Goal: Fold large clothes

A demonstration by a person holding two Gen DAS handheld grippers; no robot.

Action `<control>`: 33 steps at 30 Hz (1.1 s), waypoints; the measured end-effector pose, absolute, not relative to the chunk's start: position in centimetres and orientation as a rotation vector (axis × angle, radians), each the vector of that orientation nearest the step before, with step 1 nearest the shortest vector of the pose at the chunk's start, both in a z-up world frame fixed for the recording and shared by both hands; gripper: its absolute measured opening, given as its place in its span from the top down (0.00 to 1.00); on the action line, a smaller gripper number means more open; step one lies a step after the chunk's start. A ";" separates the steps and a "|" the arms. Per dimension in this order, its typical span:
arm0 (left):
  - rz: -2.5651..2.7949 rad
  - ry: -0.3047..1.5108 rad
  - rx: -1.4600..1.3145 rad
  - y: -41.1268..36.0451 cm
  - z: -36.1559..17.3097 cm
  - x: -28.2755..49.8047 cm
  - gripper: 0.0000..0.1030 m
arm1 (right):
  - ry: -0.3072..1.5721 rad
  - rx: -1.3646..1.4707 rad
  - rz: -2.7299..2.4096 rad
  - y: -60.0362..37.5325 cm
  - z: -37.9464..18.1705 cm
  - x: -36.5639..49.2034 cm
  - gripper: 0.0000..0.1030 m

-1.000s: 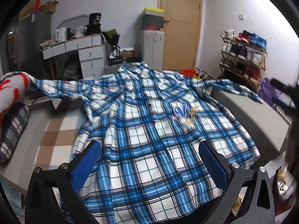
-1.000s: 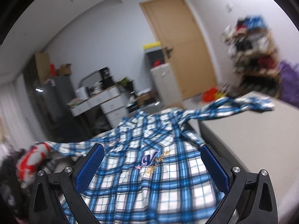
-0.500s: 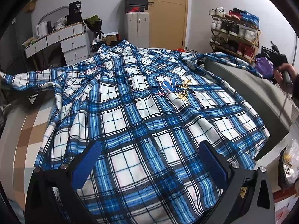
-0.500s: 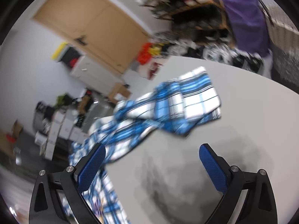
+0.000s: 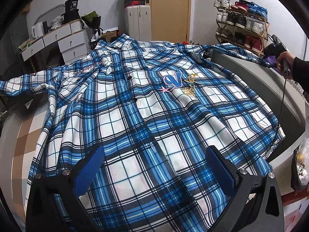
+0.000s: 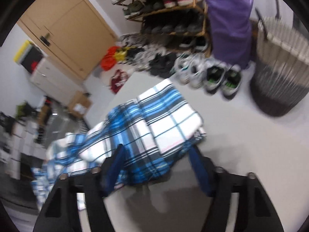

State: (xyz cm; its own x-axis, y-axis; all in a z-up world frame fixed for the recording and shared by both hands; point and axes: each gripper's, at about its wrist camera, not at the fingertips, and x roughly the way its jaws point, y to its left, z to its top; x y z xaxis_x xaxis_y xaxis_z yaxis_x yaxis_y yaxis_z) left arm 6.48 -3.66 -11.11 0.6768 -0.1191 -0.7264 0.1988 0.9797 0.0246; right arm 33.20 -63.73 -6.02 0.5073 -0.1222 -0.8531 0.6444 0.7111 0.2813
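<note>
A large blue-and-white plaid shirt point(image 5: 146, 104) lies spread front-up on the grey bed point(image 5: 260, 81), sleeves out to both sides. My left gripper point(image 5: 154, 154) hovers open just above the lower hem, nothing between its blue pads. At the far right a hand point(image 5: 287, 58) holds my right gripper point(image 5: 280, 46) at the end of the right sleeve. In the right wrist view that gripper point(image 6: 156, 150) points down at the sleeve cuff point(image 6: 170, 119). Its jaws are closing, and the sleeve cloth lies between the fingers, which stand apart.
A shoe rack point(image 5: 241, 25) stands beyond the bed's right side, with a purple bag point(image 6: 227, 23), a laundry basket point(image 6: 280, 67) and loose shoes point(image 6: 212, 73) on the floor. A drawer desk point(image 5: 58, 40), white cabinet point(image 5: 138, 23) and door point(image 5: 170, 9) line the far wall.
The right gripper swung from over the shirt's body to the end of the right sleeve, tipped downward, and its jaws narrowed around the cloth. The left gripper sank slightly toward the hem.
</note>
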 end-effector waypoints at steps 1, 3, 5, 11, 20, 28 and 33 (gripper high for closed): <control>-0.175 0.810 0.107 -3.6 -11.2 6.5 0.01 | 0.932 0.616 -0.545 -63.9 -6.1 33.2 0.80; -0.166 0.814 0.113 -3.5 -11.3 6.6 0.01 | 0.912 0.634 -0.583 -64.6 -6.5 33.0 0.93; -0.162 0.818 0.115 -3.4 -11.4 6.7 0.01 | 0.887 0.611 -0.594 -64.6 -6.3 33.1 0.94; -0.151 0.817 0.114 -3.1 -11.4 6.5 0.01 | 0.749 0.470 -0.585 -63.5 -3.2 32.9 0.95; -0.171 0.799 0.111 -2.9 -10.7 5.5 0.01 | 0.621 0.185 -0.621 -58.9 3.2 32.8 0.95; -0.165 0.774 0.062 -0.7 -10.0 4.7 0.01 | 0.442 -0.080 -0.484 -47.0 11.6 33.9 0.95; -0.160 0.750 0.036 1.1 -9.7 3.3 0.01 | 0.339 -0.268 -0.404 -34.6 16.4 35.5 0.95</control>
